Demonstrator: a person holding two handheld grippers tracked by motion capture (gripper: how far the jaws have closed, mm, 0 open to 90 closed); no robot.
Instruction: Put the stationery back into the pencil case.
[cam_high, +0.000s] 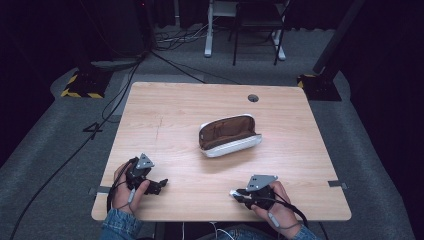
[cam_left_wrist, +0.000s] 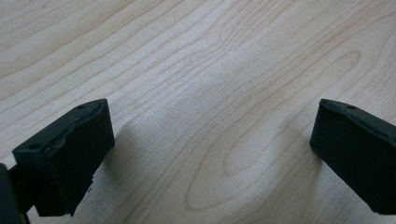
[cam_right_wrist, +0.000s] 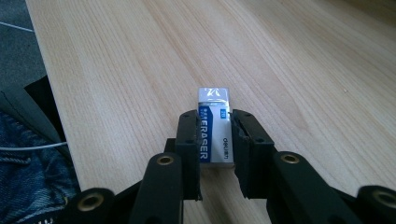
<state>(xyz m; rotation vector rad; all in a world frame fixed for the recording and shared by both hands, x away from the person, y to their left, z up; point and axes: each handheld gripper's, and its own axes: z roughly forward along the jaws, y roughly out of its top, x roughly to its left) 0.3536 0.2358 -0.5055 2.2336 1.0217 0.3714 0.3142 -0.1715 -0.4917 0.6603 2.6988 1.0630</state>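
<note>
White eraser (cam_right_wrist: 214, 126) with a blue printed sleeve sits between the right gripper's (cam_right_wrist: 214, 140) two black pads, both pressed against its long sides — clamped, jaws at their tightest. Eraser lies flat on the wooden table (cam_right_wrist: 116, 70), one white end sticking out past the fingertips. In the high view that same eraser (cam_high: 234, 192) shows as a small white bit at the tip of the right gripper (cam_high: 239, 193), near the front edge of the table (cam_high: 165, 110), right of centre. Right hand (cam_high: 276, 204) holds the gripper low, pointing left across the tabletop.

Left gripper (cam_high: 161, 184) is well apart, near the front-left corner, held in the left hand (cam_high: 125, 187). Its jaws stand wide with bare wood grain between them in the left gripper view, nothing held.

Open pencil case (cam_high: 229, 135), white outside, brown lining, lies mid-table, behind both grippers, mouth facing up. Small round cable hole (cam_high: 253, 98) near the far edge. Denim sleeves at the bottom of the high view.
</note>
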